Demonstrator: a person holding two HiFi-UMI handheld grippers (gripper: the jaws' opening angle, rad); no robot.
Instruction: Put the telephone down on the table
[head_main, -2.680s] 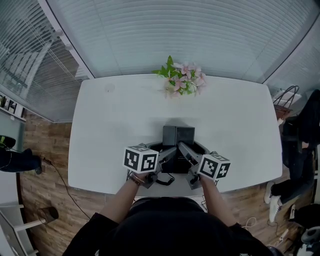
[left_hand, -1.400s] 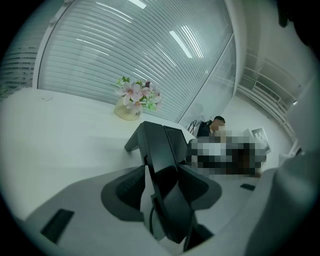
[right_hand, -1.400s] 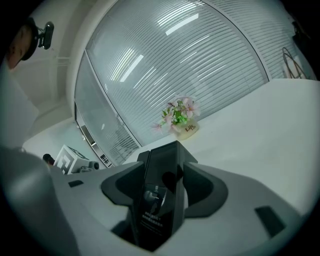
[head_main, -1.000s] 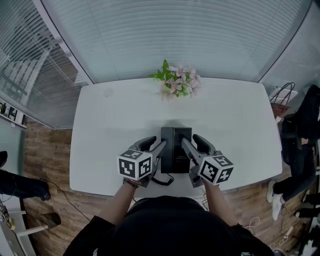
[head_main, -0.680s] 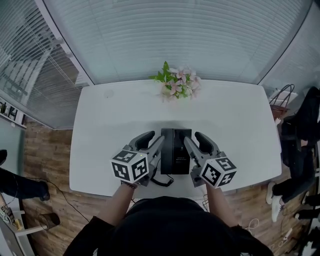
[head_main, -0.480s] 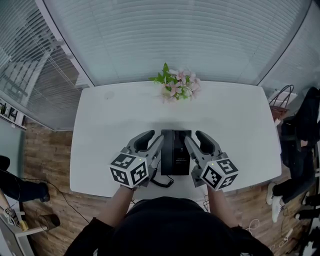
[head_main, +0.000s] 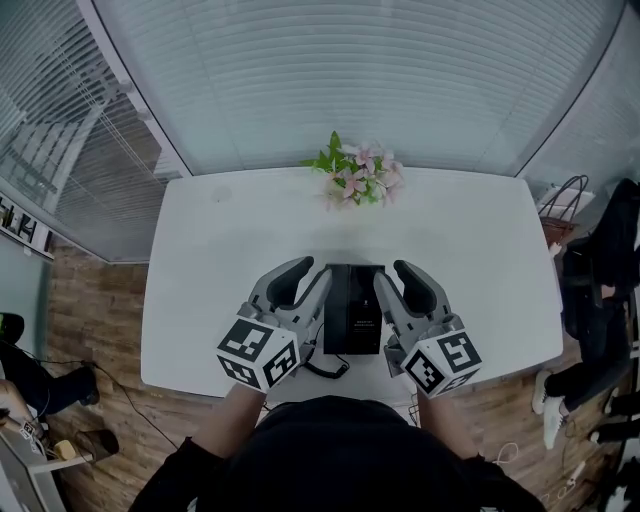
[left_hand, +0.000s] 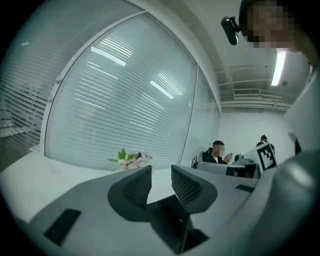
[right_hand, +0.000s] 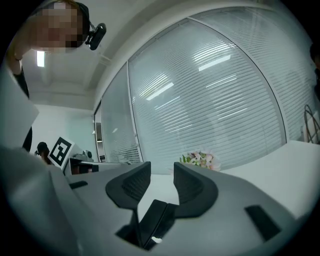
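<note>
The black telephone (head_main: 352, 310) lies flat on the white table (head_main: 200, 300), at the lower centre of the head view, between the left gripper (head_main: 300, 283) and the right gripper (head_main: 397, 283). Both pairs of jaws have just been closing, yet stand apart with nothing between them. Flowers (head_main: 358, 172) sit at the table's upper edge, below the blinds (head_main: 350, 80). A wooden floor (head_main: 90, 300) shows at left.

The telephone (head_main: 353, 320) is black, the table (head_main: 215, 270) white and the flowers (head_main: 360, 178) pink (with green leaves).

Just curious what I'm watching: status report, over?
Left gripper and right gripper open, empty, jaws just closing partway. Telephone flat on table between them. Flowers far off, nothing blocking.
</note>
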